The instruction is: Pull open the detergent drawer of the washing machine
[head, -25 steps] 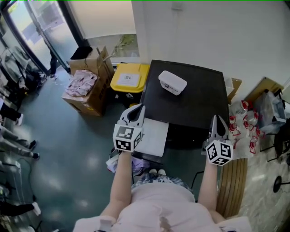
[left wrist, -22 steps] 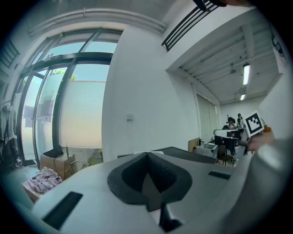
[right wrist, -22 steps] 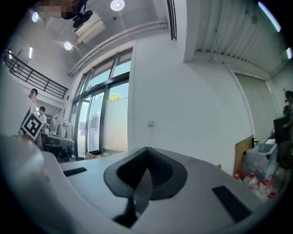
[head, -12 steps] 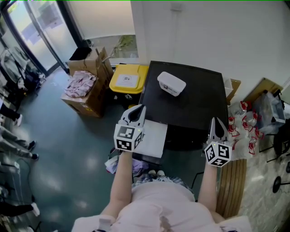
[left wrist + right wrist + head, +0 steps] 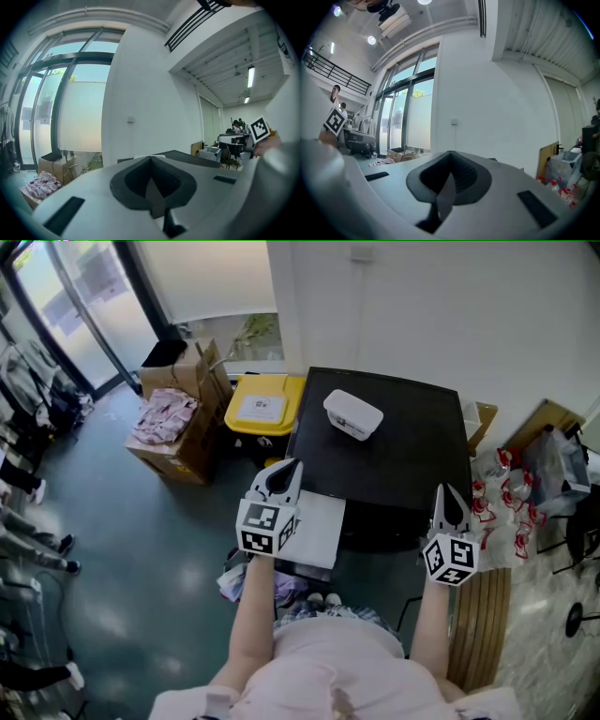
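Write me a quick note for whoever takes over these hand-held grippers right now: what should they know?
Left hand-held gripper: shut, empty, over the machine's front left corner.
Right hand-held gripper: shut, empty, near the front right corner.
Washing machine: black top with a white box resting on it.
Done: unclear. A pale flat panel juts out at the front left, beside the left gripper. It may be the detergent drawer already out, but I cannot tell from above.
Left: check it. If the drawer is closed, open the jaws, grip it and pull.
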Demonstrator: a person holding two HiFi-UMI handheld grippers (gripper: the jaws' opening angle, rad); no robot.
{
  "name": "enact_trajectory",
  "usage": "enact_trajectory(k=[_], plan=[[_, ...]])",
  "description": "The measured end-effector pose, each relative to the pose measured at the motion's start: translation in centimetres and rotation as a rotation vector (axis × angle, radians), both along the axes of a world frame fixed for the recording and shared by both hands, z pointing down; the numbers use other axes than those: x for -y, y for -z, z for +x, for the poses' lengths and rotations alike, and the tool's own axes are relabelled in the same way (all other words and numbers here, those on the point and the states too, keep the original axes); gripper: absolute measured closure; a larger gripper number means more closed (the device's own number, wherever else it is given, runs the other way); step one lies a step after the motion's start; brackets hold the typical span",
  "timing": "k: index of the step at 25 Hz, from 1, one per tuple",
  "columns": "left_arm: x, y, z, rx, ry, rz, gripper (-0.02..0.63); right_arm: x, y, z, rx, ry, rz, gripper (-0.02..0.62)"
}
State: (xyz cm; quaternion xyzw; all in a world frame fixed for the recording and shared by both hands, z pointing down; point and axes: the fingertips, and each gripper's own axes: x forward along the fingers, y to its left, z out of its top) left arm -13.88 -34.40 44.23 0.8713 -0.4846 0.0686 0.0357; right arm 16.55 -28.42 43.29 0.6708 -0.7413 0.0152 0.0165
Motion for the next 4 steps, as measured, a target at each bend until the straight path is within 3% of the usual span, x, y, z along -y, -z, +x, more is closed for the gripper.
enact_trajectory(k=[4], plan=[[0.13, 0.16, 0.09, -0.001, 0.0, 0.0, 0.58, 0.07, 0.0, 0.02, -0.001, 0.002, -0.006, 0.581]])
